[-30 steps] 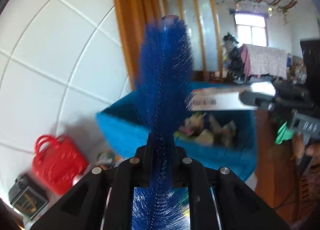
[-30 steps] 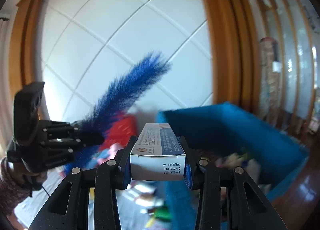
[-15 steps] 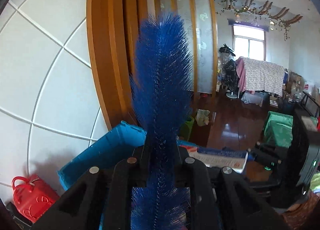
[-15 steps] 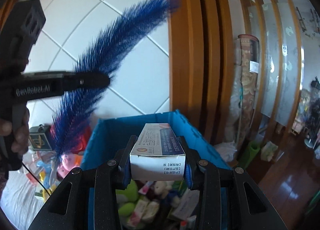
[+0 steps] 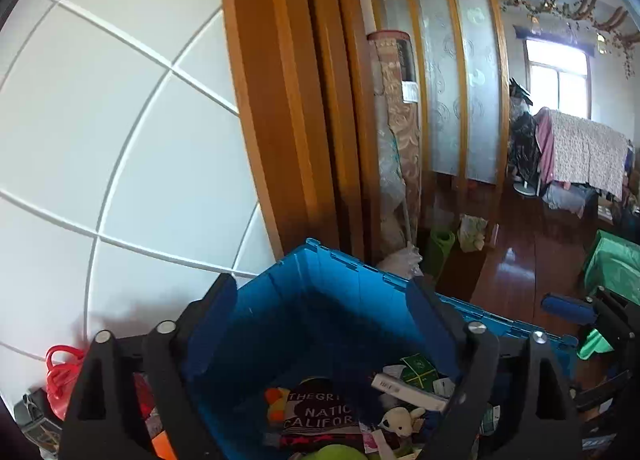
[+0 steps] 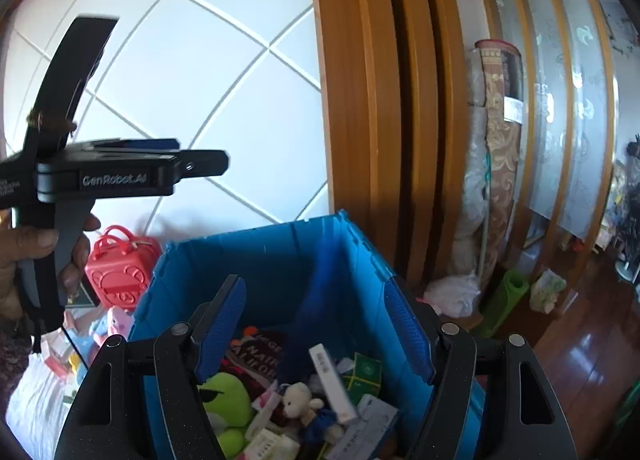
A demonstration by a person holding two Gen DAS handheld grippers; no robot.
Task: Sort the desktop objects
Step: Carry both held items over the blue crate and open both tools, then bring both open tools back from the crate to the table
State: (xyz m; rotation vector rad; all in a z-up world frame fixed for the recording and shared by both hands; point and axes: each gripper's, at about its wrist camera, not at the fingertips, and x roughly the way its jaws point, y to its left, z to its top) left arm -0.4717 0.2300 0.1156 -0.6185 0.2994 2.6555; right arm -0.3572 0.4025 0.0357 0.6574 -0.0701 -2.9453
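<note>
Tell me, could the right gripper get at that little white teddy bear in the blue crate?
Probably yes: the right gripper is open and empty above the blue crate, and the teddy bear lies uncovered on top.

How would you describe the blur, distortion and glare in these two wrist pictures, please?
Left wrist view: strong fisheye bending of the tiled wall and wooden door frame; the window is blown out, with glare on the dark floor. Right wrist view: the same bending; the blue brush in the blue crate is smeared, and the left gripper looks slightly soft.
</note>
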